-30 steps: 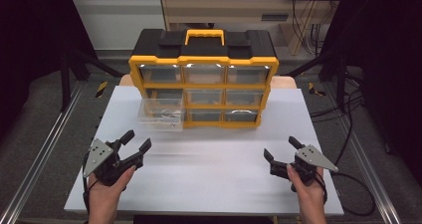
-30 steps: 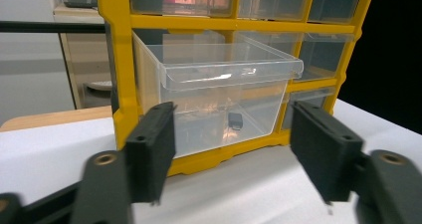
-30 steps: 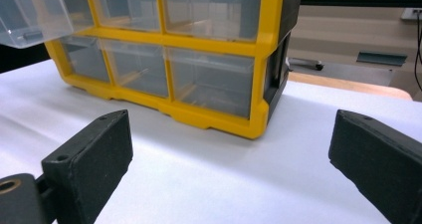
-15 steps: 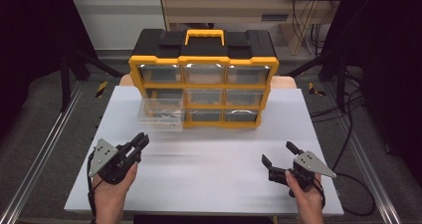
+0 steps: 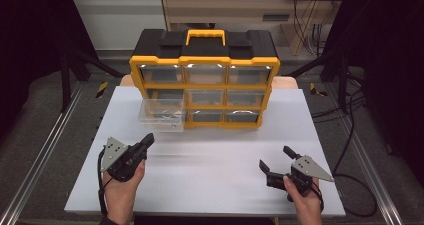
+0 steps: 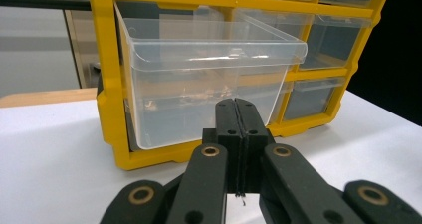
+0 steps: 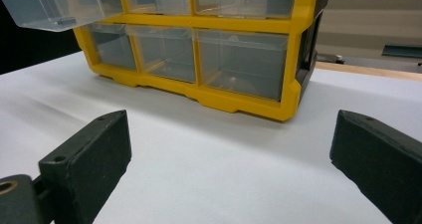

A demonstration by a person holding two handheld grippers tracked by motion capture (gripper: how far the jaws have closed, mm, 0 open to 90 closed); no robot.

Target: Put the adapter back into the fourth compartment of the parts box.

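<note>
Left gripper (image 5: 148,139) jaws just closed, empty, aimed at pulled-out clear drawer (image 5: 161,114); right gripper (image 5: 274,160) agape, right of drawer.

I'm looking down from the high view over the whole table (image 5: 210,185). My two gripper views are sitting low and close, both facing the organizer (image 6: 112,84).
</note>
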